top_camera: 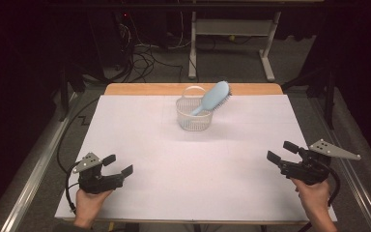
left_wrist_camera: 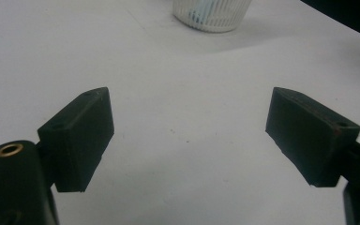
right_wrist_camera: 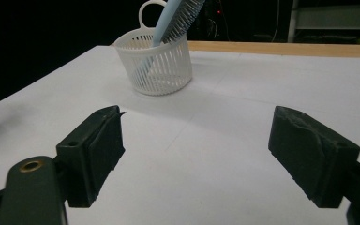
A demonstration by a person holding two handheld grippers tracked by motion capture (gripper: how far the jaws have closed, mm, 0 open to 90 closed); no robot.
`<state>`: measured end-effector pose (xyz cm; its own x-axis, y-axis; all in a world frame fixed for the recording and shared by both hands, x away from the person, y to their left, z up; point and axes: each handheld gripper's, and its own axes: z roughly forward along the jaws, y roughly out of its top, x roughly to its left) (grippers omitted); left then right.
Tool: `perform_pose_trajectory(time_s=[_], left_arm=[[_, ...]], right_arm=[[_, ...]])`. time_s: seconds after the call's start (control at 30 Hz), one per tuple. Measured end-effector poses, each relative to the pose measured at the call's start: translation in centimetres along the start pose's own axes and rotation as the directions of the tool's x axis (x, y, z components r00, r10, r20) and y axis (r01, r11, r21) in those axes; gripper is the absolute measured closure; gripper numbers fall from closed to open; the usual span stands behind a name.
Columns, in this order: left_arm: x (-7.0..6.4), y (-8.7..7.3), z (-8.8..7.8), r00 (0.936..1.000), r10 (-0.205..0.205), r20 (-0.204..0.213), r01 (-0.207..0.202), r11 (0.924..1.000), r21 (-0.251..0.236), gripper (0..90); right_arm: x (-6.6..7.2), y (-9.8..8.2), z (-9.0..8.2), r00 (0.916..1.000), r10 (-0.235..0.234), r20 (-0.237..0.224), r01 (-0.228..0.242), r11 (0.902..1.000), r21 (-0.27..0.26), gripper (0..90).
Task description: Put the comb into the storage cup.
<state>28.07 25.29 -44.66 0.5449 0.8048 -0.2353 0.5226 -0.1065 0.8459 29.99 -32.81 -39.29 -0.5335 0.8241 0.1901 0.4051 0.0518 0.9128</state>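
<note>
White slatted basket [top_camera: 193, 116] stands at the far middle of the table [top_camera: 140, 145], a pale-blue hairbrush [top_camera: 214, 97] leaning out of it to the right. Left gripper [top_camera: 117, 165] and right gripper [top_camera: 280, 152] rest near the front corners — both jaws spread wide, holding nothing.

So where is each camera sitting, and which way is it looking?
High view: above the person's side, looking forward and down at the white table; both hands show, holding the left tongs and the right tongs.
Left gripper view: rides on the left tongs, low over the table, facing the basket; its two black jaws stand wide apart.
Right gripper view: rides on the right tongs, facing the basket and the blue hairbrush; its jaws stand apart too.
Shared: all three see the basket.
</note>
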Motion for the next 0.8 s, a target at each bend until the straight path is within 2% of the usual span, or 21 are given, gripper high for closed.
perform_pose_trajectory(time_s=[0.8], left_arm=[[-0.2,0.0,0.0,1.0,0.005,-0.001,-0.005,1.0,-0.001,14.7]], right_arm=[[0.5,-1.7,-0.2,0.9999,-0.012,0.002,0.012,0.9999,0.008,18.7]])
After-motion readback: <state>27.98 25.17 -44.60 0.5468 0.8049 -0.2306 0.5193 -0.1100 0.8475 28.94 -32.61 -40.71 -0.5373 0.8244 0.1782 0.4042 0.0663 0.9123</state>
